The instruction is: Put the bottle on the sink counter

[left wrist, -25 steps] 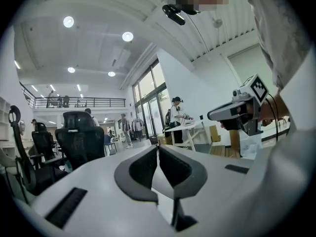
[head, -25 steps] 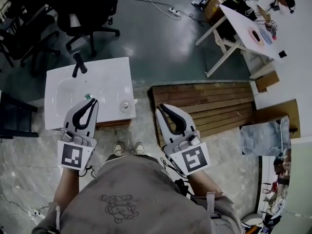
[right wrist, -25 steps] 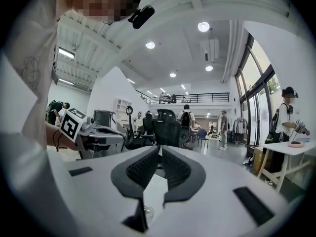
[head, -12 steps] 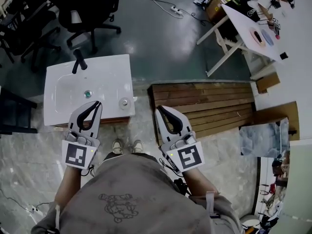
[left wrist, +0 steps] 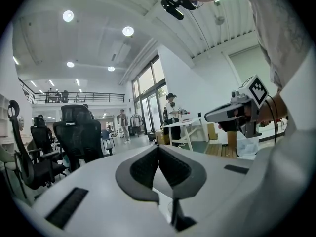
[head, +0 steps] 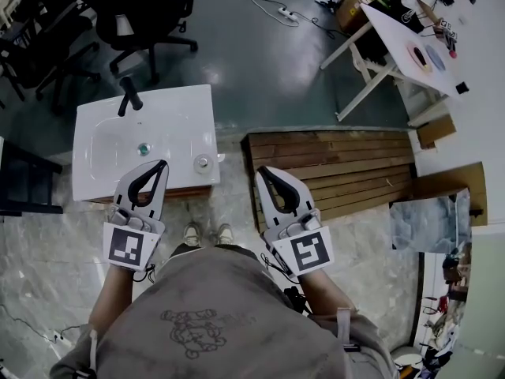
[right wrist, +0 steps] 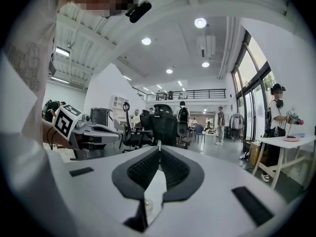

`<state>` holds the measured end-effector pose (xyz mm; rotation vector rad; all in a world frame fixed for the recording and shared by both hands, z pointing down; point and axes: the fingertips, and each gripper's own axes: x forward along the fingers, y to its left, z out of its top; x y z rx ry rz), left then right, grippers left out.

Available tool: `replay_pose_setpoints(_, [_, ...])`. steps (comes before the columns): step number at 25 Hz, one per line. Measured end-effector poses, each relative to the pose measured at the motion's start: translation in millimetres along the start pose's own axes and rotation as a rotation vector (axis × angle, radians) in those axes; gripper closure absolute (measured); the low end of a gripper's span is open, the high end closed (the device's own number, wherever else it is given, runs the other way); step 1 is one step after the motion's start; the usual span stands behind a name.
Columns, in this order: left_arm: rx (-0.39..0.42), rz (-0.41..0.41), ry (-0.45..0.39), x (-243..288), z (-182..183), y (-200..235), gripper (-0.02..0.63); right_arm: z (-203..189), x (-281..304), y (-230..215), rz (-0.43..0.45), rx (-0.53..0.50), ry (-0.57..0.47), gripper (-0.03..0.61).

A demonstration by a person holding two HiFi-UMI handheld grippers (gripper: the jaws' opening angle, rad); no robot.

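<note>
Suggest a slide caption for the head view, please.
Left gripper and right gripper, both shut and empty, near a white sink counter beside wooden planks.

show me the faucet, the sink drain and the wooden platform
faucet (head: 129, 97), head view, on the middle of its black spout
sink drain (head: 144, 149), head view, on the round plug in the basin
wooden platform (head: 339, 168), head view, on a bare plank near its middle
</note>
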<state>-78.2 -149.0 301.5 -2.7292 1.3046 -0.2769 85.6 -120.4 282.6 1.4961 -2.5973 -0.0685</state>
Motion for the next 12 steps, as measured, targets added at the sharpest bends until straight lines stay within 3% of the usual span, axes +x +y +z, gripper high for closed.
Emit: replay_pose_setpoints(12, [0.002,-0.004,-0.014,4.5,5.0,-4.6,0.594,-5.7,-3.0,-1.4,-0.001,-0.010,0.044,0.545])
